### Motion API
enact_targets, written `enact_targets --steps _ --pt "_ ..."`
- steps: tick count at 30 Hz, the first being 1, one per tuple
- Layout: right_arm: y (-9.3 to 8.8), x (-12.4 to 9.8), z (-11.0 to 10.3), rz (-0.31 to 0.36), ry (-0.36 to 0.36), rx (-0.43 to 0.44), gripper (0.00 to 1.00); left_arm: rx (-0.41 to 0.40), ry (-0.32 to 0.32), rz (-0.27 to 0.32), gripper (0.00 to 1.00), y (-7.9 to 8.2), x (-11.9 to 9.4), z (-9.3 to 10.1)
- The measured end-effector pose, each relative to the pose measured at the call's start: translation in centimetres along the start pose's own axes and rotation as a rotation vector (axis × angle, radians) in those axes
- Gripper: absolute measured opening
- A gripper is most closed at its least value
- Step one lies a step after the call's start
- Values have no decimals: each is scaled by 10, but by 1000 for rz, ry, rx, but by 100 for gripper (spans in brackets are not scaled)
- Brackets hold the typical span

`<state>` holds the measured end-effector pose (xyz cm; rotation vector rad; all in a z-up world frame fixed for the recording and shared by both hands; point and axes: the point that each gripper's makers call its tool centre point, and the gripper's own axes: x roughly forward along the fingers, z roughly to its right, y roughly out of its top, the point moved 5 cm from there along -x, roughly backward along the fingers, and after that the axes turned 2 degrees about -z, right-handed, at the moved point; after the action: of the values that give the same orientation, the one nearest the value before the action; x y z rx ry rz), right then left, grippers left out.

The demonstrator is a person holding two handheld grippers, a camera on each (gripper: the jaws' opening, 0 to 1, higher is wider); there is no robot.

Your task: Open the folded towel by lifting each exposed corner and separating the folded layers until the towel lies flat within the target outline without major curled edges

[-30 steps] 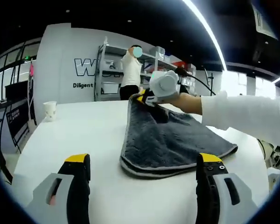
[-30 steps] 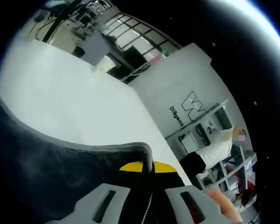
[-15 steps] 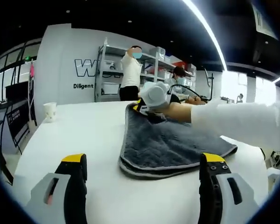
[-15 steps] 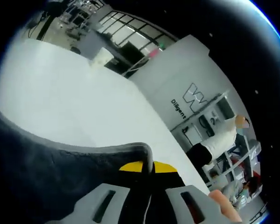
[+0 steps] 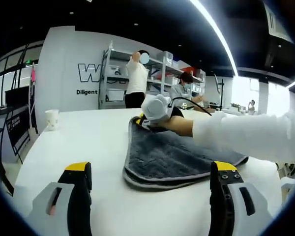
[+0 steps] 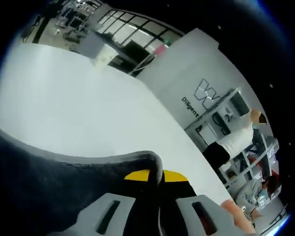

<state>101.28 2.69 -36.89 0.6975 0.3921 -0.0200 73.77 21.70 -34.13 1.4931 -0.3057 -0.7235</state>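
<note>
While the right gripper (image 6: 156, 179) pinches the towel's (image 5: 172, 157) far corner between closed fingers, the left gripper (image 5: 150, 189) waits wide apart over the tabletop (image 5: 83, 142). A weak pinch could probably let the corner slip, leaving layers folded.

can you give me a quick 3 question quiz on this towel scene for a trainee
1. True or false: the left tongs are clamped on the grey towel.
2. Multiple choice: where do the right tongs hold the towel? A) the near folded edge B) the far corner C) nowhere
3. Short answer: what small thing stands near the far left edge of the white table?

Key
1. False: their jaws stand wide apart, short of the towel's near edge.
2. B: jaws closed on the cloth, as the right gripper view confirms.
3. A white paper cup.
</note>
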Motion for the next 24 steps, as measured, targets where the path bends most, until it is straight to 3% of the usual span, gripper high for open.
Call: enact_targets --steps 2,6,7,11,18,24 --pt "0 0 0 -5 12 18 7 1 -2 3 100 0 0 1" --pt "-3 -6 -2 -12 55 65 35 3 -1 2 100 1 0 1" --pt "-4 -8 0 -16 63 75 38 3 0 1 100 0 0 0" --pt "-5 -21 9 -27 100 141 40 3 6 -4 100 -1 0 0" --pt "3 -63 22 55 146 231 49 7 18 -7 100 -3 0 -1" --pt "1 -118 28 117 186 287 54 10 24 -11 100 -6 0 -4"
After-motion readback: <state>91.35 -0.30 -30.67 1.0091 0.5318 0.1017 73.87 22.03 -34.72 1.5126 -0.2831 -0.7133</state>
